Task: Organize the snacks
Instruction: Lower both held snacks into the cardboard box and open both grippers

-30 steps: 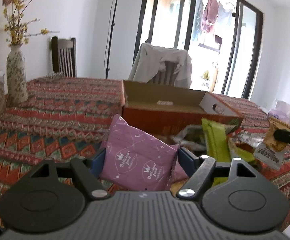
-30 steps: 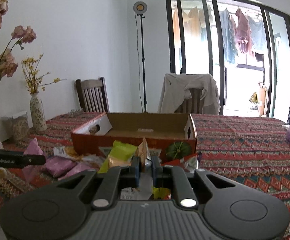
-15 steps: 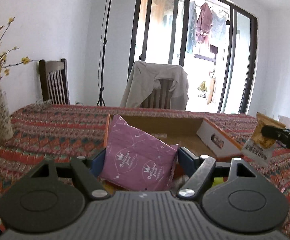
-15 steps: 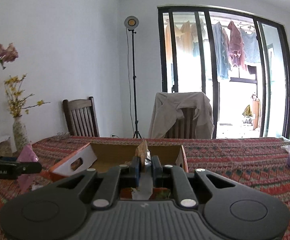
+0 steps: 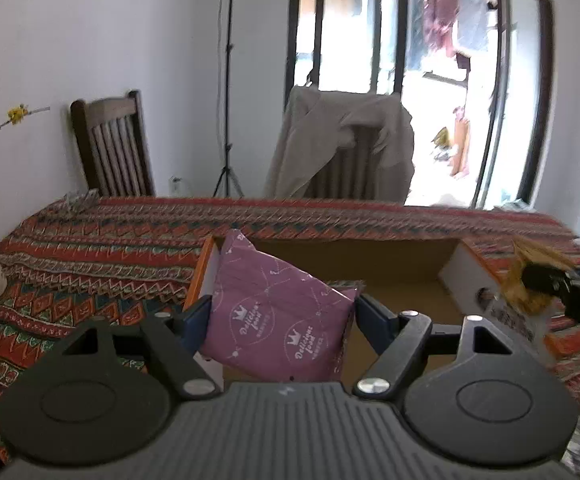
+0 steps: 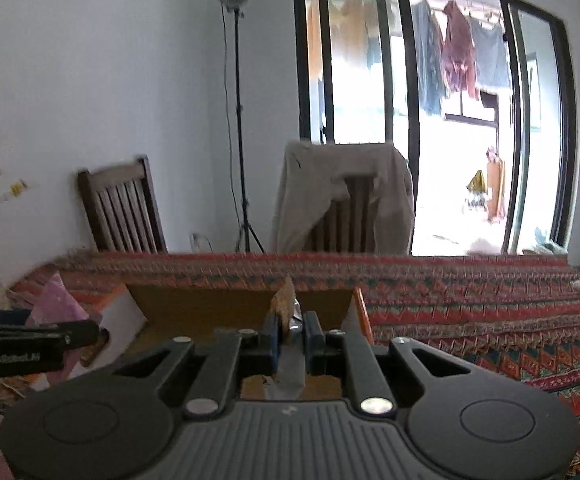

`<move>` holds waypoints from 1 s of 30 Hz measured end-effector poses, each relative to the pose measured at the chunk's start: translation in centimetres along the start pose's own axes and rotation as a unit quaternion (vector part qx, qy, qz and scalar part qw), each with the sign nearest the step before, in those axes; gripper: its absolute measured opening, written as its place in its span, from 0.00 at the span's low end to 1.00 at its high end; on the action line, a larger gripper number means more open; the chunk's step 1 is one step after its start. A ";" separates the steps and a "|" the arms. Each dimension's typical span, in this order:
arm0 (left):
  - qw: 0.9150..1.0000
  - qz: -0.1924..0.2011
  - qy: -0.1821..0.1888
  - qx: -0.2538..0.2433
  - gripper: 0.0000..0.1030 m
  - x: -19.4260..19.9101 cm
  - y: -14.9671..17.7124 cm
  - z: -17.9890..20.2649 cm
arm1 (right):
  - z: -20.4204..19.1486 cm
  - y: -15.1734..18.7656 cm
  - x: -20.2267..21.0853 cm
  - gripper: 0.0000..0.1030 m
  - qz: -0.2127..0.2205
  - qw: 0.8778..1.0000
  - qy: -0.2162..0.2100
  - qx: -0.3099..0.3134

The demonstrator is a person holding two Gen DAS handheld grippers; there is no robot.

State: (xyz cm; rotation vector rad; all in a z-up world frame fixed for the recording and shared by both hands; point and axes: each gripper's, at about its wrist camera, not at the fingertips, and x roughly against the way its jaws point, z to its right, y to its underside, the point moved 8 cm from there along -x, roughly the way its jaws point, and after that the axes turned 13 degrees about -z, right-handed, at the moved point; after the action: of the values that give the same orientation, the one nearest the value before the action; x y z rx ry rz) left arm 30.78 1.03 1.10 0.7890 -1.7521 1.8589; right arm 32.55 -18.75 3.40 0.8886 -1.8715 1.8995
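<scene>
Two blue-padded fingers of the left gripper (image 5: 280, 318) clamp a purple snack pouch (image 5: 278, 316) in the left wrist view, holding it tilted above the near left end of the open cardboard box (image 5: 401, 256) on the patterned tablecloth (image 5: 90, 248), while the other gripper pinches a brown snack packet (image 5: 529, 280) at the right edge. From the right wrist view, the right gripper (image 6: 290, 330) has its fingers drawn narrow on that brown snack packet (image 6: 286, 308), edge-on over the box (image 6: 210, 300), with the purple pouch (image 6: 56, 306) at far left.

A home dining room: dark wooden slat-back chair (image 5: 112, 144) by the patterned-cloth worktop (image 5: 90, 248), laundry hanging (image 6: 457, 52) beyond glass doors.
</scene>
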 end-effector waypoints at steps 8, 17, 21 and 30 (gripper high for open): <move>0.999 -0.029 -0.025 0.007 0.82 -3.2 0.9 -0.6 | -0.9 2.1 -4.6 0.13 -0.073 0.997 0.012 0.015; 0.999 0.011 0.001 0.033 1.00 -0.9 0.5 -2.1 | -0.4 3.0 -3.2 1.00 -0.056 0.998 -0.005 0.001; 0.999 0.017 0.005 0.036 1.00 0.2 0.9 -2.4 | 0.1 3.3 -2.1 1.00 -0.051 0.998 -0.019 -0.011; 0.998 0.034 0.036 0.049 1.00 3.9 2.8 -2.9 | 0.8 4.3 1.7 1.00 -0.019 1.000 -0.008 -0.007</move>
State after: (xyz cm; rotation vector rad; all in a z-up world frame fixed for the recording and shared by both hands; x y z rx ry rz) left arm 25.78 3.53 1.61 0.6963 -1.6734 2.0047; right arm 28.71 -20.21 1.15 0.9314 -1.8612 1.8599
